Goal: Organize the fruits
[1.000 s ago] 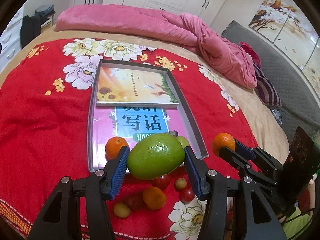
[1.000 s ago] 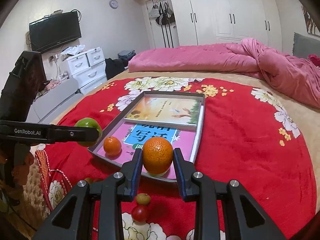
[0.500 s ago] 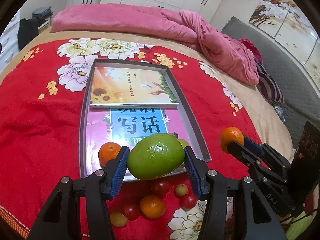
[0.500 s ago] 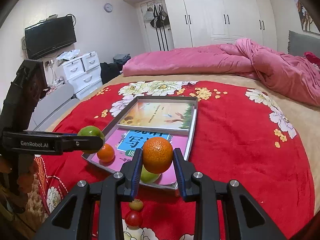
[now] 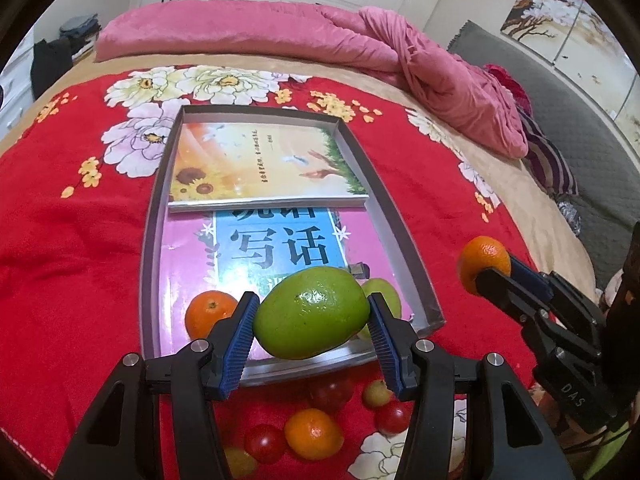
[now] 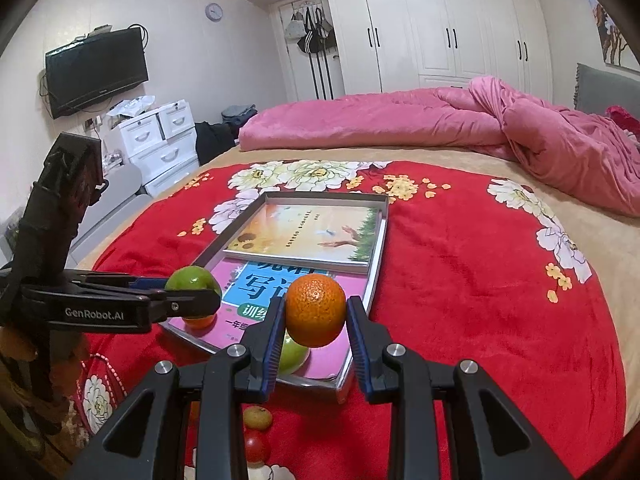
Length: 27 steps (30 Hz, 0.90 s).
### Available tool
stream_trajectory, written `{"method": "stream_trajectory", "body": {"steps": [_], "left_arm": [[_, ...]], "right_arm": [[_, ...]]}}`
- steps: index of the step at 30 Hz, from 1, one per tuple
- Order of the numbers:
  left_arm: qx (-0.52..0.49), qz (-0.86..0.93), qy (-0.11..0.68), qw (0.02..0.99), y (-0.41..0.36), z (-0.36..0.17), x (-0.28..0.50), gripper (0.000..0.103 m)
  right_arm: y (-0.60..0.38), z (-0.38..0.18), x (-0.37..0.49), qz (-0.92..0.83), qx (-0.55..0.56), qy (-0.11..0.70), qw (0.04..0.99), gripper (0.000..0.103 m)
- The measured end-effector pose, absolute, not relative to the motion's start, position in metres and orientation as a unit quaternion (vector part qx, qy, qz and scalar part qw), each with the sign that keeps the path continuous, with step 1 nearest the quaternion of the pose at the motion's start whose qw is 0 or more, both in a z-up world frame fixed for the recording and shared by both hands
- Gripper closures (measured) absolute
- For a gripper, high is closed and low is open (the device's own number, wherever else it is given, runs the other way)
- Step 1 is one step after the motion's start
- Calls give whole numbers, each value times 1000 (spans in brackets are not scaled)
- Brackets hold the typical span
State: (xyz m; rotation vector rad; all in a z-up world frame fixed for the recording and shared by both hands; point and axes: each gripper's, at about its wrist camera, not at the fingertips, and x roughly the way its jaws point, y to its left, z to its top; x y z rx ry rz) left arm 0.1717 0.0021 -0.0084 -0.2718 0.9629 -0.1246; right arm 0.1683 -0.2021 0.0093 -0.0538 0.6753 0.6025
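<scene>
While the left gripper (image 5: 311, 320) clamps a large green mango (image 5: 311, 314) between its blue-padded fingers (image 5: 240, 340), the fruit hangs above the near end of the shallow grey rectangular tray (image 5: 404, 248) lying on the red floral blanket (image 5: 72, 240). At the tray's near left corner rests a small orange tangerine (image 5: 209, 313), sitting on a pink-and-blue book with large Chinese characters (image 5: 276, 244); farther back a second book with a sunflower cover (image 5: 260, 168) lies on top of it. Just right of the mango, a pale green apple (image 5: 386, 294) peeks out inside the tray. On the blanket in front of the tray lie loose fruits: red cherry tomatoes (image 5: 266, 442), another orange tangerine (image 5: 313, 434) and small yellowish fruits (image 5: 376, 393). To the right, the right gripper (image 6: 316, 320) is closed tight on a round orange (image 6: 316, 310), held above the tray's near right corner; in the left wrist view this orange shows beside the tray's right rim. A rumpled pink quilt (image 6: 440, 120) lies across the far side of the bed.
</scene>
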Motion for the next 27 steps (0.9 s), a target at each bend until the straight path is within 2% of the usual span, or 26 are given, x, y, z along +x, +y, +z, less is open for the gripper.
{"method": "stream_trajectory", "body": {"steps": [27], "left_arm": [[-74,-59,476,874,-12,-36,183,46]], "right_arm": [[-189,-12,182,282,-61,361,887,72]]}}
